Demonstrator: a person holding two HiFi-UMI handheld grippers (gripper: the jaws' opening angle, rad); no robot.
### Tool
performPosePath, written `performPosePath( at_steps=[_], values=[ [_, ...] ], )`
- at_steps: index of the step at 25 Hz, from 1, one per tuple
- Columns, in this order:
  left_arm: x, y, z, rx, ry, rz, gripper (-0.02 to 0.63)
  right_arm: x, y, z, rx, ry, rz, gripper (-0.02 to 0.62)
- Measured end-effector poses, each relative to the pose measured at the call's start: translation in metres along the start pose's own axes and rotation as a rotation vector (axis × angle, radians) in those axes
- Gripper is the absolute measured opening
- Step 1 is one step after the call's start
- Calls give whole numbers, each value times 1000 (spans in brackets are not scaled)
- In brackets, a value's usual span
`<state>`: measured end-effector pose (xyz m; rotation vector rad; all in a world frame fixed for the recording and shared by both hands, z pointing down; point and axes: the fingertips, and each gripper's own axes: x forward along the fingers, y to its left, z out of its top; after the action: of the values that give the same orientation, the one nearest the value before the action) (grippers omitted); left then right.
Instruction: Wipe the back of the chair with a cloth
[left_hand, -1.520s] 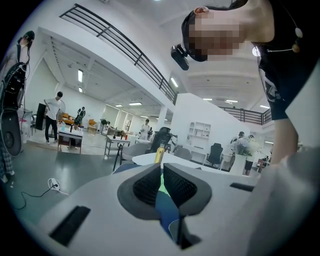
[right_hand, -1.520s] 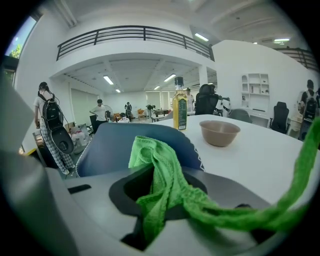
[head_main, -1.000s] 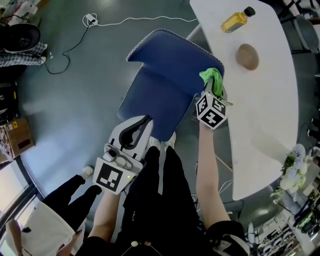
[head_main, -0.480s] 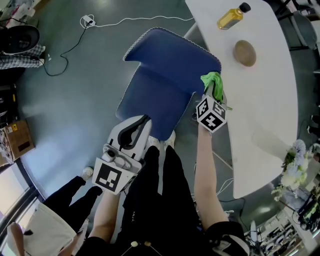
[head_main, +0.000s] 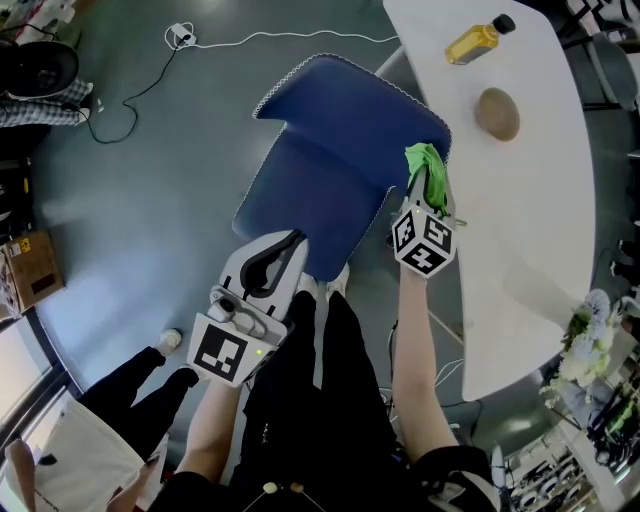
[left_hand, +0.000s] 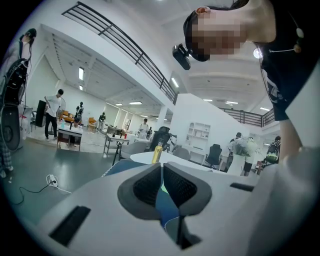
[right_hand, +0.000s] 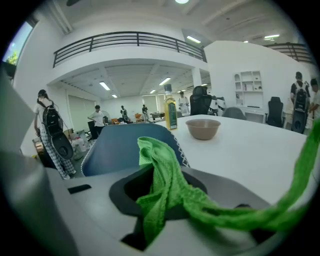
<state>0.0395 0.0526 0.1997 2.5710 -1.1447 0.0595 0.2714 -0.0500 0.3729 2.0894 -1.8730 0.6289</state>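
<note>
Where the chair back meets the table edge: the green cloth (head_main: 425, 165) sits bunched on the top right corner of the blue chair (head_main: 340, 140).
Right gripper (head_main: 428, 195): its jaws are clamped on the cloth, which spills over both pads and trails off to the right in the right gripper view.
Left gripper (head_main: 290, 240): its jaws are pressed together with nothing between them, and it sits at the near edge of the chair, well apart from the cloth.
Hidden: in the head view the cloth covers the tips of the right gripper, and the chair's legs lie under its shell.
Cut off: the white table (head_main: 530, 200) runs out of frame at the right; a bunch of pale flowers (head_main: 590, 340) sits at that margin.
Hard to make out: whether the left gripper touches the chair.
Table top: 1 yellow bottle (head_main: 475, 42) and 1 brown bowl (head_main: 496, 113) stand near each other, apart from the chair.
Floor (head_main: 120, 200): grey and glossy, with a white cable (head_main: 250, 40) lying beyond the chair.
Room: a large white hall with a railed upper gallery, desks, office chairs and several people standing far off.
</note>
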Motion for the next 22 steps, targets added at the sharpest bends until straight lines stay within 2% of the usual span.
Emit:
performPosePath(
  at_steps=[5, 14, 22],
  values=[
    [-6, 12, -5, -10, 1, 24, 8, 7, 42, 13, -87, -40, 115, 46],
    [-26, 50, -25, -33, 6, 98, 8, 40, 149, 23, -225, -81, 383, 46],
    [-39, 111, -56, 4, 49, 207, 9, 54, 209, 10, -294, -87, 509, 46]
  ],
)
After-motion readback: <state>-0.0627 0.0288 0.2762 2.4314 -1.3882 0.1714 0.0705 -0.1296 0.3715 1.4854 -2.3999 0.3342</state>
